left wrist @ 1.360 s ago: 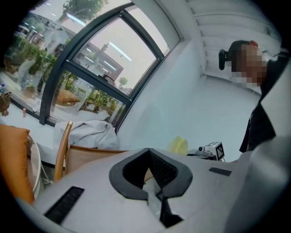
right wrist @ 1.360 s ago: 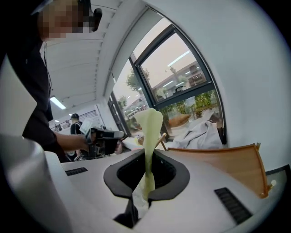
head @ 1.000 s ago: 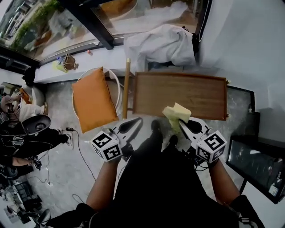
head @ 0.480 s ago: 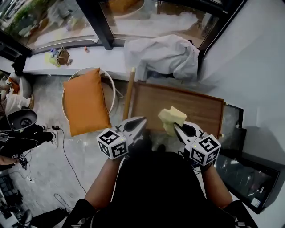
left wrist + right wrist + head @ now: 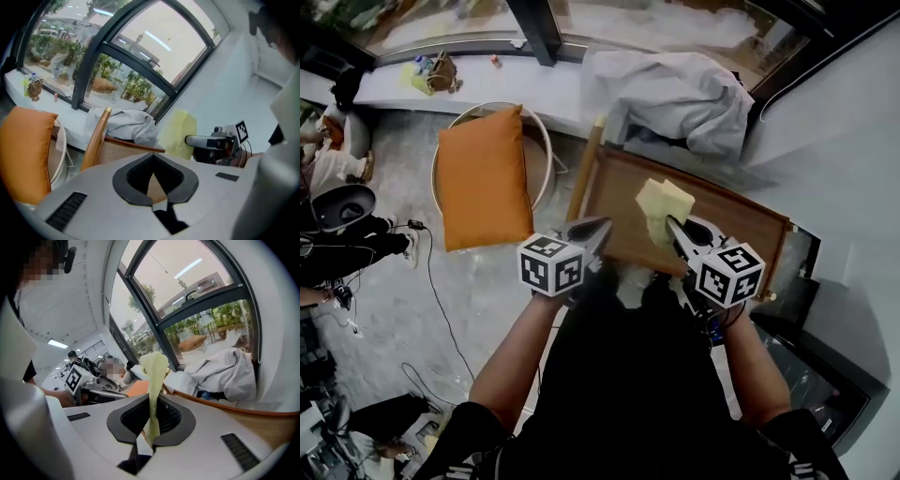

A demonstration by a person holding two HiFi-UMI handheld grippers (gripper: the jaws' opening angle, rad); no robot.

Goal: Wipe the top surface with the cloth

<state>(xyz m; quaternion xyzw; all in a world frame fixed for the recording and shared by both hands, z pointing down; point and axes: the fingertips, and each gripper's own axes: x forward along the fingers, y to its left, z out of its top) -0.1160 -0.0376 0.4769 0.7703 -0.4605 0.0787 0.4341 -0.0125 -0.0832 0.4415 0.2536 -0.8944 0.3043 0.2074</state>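
Grippers: we are keeping the left gripper point(image 5: 600, 227) closed and empty, and we are clamping the right gripper point(image 5: 673, 225) on the yellow cloth point(image 5: 662, 202), which is sticking up over the wooden tabletop's point(image 5: 727, 225) near edge.

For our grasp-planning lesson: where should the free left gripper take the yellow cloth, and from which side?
Probably the loose flap of the cloth that sticks out beyond the right gripper, whose jaws are shut on it. Come from the left, after opening the left gripper, which is shut and empty: the flap is thin, free, and lifted off the wooden top.
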